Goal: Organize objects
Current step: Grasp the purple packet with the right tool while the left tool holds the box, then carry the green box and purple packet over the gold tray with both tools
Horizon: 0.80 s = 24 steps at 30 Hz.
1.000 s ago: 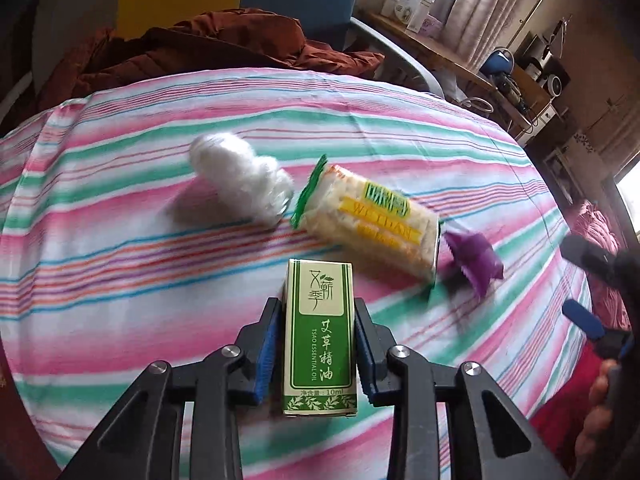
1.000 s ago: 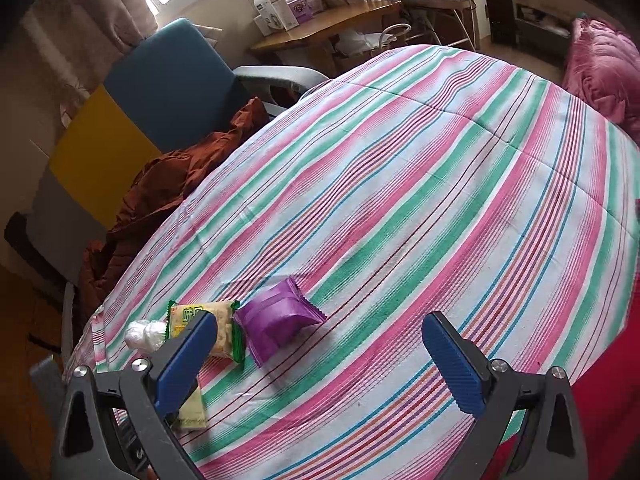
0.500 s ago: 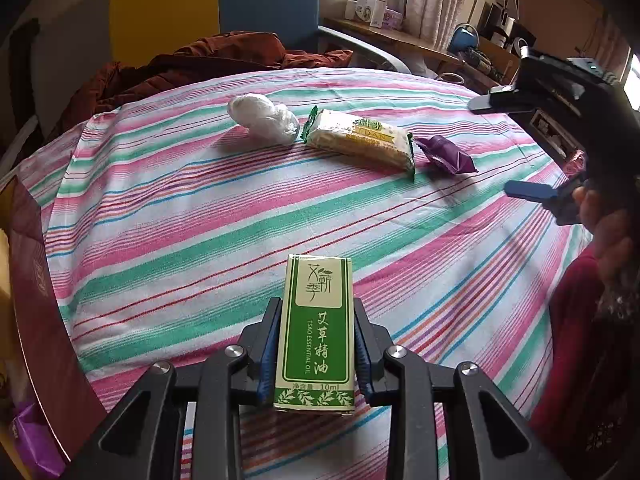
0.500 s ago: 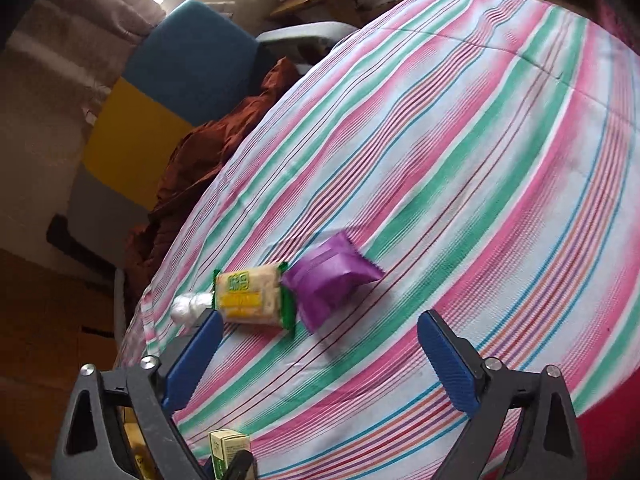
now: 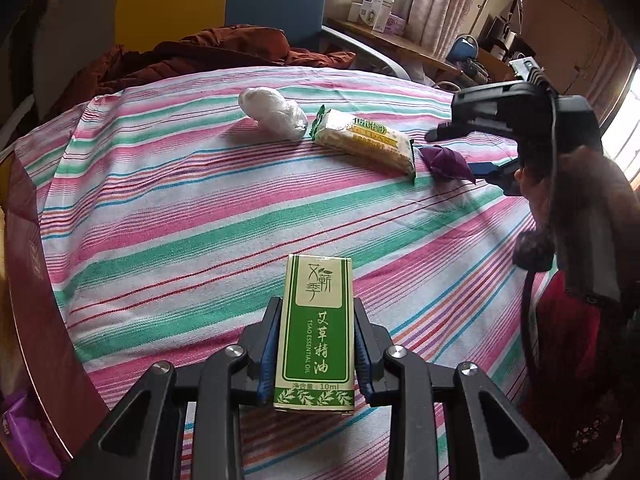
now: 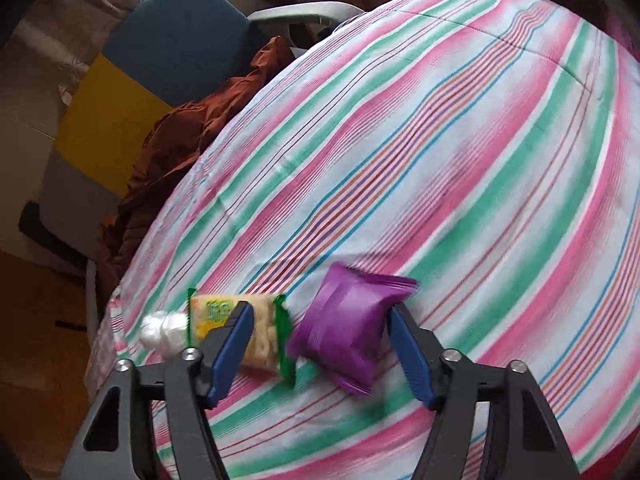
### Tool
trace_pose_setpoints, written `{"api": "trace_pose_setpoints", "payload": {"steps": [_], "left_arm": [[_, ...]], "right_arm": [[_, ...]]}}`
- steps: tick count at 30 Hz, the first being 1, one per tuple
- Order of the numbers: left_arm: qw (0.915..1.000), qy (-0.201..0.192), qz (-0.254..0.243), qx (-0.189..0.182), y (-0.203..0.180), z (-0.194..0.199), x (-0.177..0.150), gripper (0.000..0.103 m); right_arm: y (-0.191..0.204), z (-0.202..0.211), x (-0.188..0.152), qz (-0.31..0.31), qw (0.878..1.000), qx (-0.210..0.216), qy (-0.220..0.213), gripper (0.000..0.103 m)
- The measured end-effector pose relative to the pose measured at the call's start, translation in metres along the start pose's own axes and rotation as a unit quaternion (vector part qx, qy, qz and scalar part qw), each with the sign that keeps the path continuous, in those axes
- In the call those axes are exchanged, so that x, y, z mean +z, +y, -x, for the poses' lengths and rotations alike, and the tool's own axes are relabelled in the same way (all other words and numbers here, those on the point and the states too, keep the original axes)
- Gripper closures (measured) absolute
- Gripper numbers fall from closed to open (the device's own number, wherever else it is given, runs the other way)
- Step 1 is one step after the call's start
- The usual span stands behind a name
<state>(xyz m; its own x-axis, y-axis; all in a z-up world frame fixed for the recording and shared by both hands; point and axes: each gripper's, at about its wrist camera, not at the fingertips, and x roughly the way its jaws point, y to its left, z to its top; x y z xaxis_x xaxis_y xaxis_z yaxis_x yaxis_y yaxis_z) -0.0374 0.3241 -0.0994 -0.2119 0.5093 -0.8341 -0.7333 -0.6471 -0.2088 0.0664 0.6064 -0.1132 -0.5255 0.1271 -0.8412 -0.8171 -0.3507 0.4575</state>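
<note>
The green essential-oil box (image 5: 316, 330) is clamped between the blue pads of the left hand-held gripper (image 5: 316, 344) and is held above the near part of the striped cloth (image 5: 168, 208) that covers the bench. Further across the cloth, three items are laid in a row: a white plastic-wrapped bundle (image 5: 272, 114), a yellow snack packet (image 5: 366, 142) with green ends just beside it, and a purple pouch (image 6: 350, 320) next to the packet's far end. The right hand-held gripper (image 6: 320, 344) is placed over the purple pouch; its jaws have just been closing, and the pouch is located between them. The right-hand pad is seen at or against the pouch's edge, while the left-hand pad is seen apart from it, in front of the snack packet, so a grip is not yet established and the jaws are read as apart. A dark red box edge (image 5: 36, 280) is visible at the left border of the left wrist view; whether it is the intended container cannot be told. The task is judged to be at an early to middle stage: one item is lifted, a second is about to be gripped, and the bundle and the snack packet remain to be handled.
</note>
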Motion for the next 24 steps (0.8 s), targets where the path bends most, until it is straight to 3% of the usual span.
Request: {"api": "trace_pose_setpoints", "payload": {"steps": [3, 12, 18, 24], "left_arm": [[1.0000, 0.000, 0.005, -0.002, 0.001, -0.001, 0.001, 0.070], [0.9999, 0.000, 0.010, -0.006, 0.004, -0.002, 0.003, 0.071], [0.9995, -0.006, 0.029, -0.009, 0.008, 0.007, 0.000, 0.072], [0.9987, -0.040, 0.029, -0.013, 0.006, 0.044, 0.000, 0.072]], "right_arm": [[-0.002, -0.005, 0.002, 0.020, 0.999, -0.026, 0.002, 0.060], [0.005, -0.006, 0.000, 0.062, 0.996, -0.058, 0.010, 0.059], [0.026, -0.005, -0.010, 0.149, 0.981, -0.120, -0.009, 0.064], [0.031, 0.015, -0.006, 0.151, 0.983, -0.088, -0.048, 0.064]]}}
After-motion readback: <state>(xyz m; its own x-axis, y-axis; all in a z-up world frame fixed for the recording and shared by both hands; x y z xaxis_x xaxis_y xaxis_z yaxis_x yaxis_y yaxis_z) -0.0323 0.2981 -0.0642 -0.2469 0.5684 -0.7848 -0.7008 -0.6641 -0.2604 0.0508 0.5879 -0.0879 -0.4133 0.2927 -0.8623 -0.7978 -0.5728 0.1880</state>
